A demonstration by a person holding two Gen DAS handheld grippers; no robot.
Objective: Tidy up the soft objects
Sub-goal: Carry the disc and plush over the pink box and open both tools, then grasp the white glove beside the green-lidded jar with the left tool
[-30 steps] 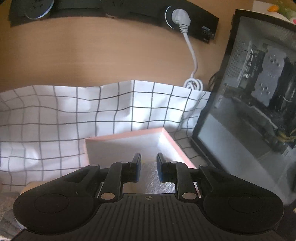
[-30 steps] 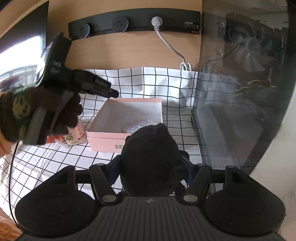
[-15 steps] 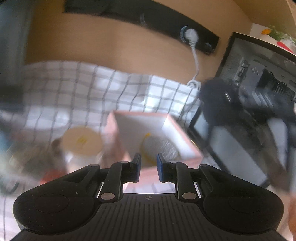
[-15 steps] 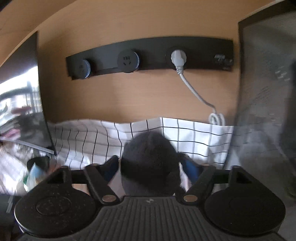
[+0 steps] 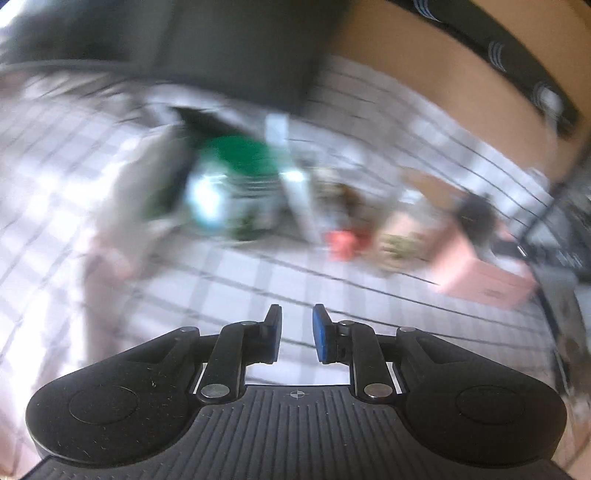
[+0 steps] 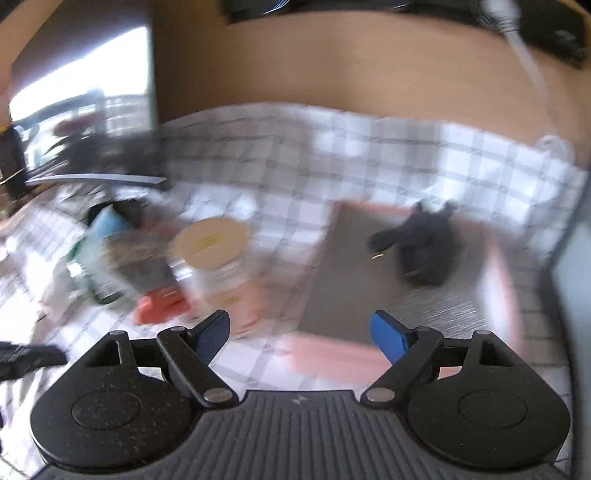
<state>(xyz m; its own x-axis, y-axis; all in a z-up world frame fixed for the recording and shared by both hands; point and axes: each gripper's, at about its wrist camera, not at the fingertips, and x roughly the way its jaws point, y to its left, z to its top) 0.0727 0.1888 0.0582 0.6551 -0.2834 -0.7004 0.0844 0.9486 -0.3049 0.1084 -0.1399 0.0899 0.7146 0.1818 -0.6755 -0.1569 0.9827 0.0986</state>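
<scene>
Both tools are empty, right tool (image 6: 300,334) wide, left tool (image 5: 296,338) narrow; black plush (image 6: 424,243) lies in pink box (image 6: 498,266) beside cup (image 6: 214,243).

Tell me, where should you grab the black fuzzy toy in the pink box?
Probably the black plush toy's round middle, coming from above, since the pink box's walls block the sides. The picture is blurry, so this is a guess.

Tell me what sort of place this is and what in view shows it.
Probably a home desk or workstation, though the frames are blurred. A black power strip with a white cable runs along a wooden wall, a checked cloth covers the surface, and a black plush toy lies in a pink box.
</scene>
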